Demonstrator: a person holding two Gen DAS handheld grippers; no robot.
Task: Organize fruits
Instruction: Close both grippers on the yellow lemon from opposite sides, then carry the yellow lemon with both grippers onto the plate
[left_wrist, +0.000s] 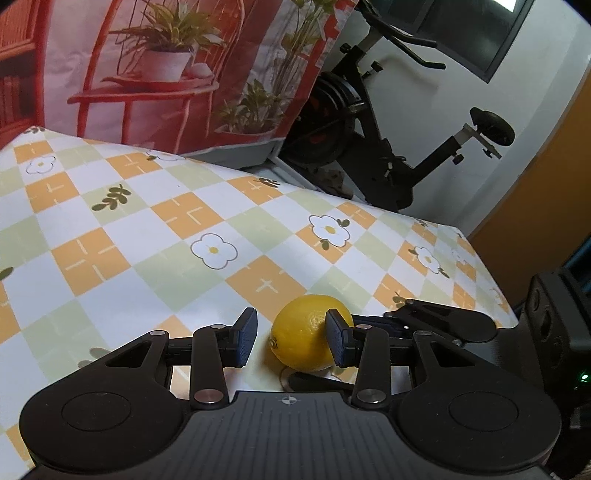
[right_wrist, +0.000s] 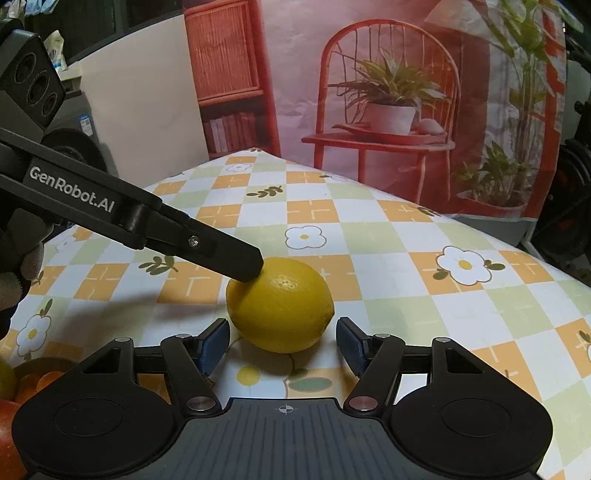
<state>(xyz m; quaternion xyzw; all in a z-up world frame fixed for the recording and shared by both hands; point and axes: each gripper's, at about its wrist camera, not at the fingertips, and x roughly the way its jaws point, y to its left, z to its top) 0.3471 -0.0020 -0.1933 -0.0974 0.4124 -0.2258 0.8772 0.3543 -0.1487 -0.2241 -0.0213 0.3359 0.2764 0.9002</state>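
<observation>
Beside lemon (right_wrist: 280, 304), fruits (right_wrist: 22, 384) right-view only.

place: a home room
signs: exercise bike (left_wrist: 373, 122) upper right, floral checked tablecloth (left_wrist: 147, 229), printed plant backdrop (right_wrist: 388, 92) at top

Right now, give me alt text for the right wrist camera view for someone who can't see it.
A yellow lemon sits on a checked floral tablecloth just ahead of the open right gripper, whose blue pads flank it without touching. The left gripper reaches in from the left, one finger tip against the lemon's top.
</observation>
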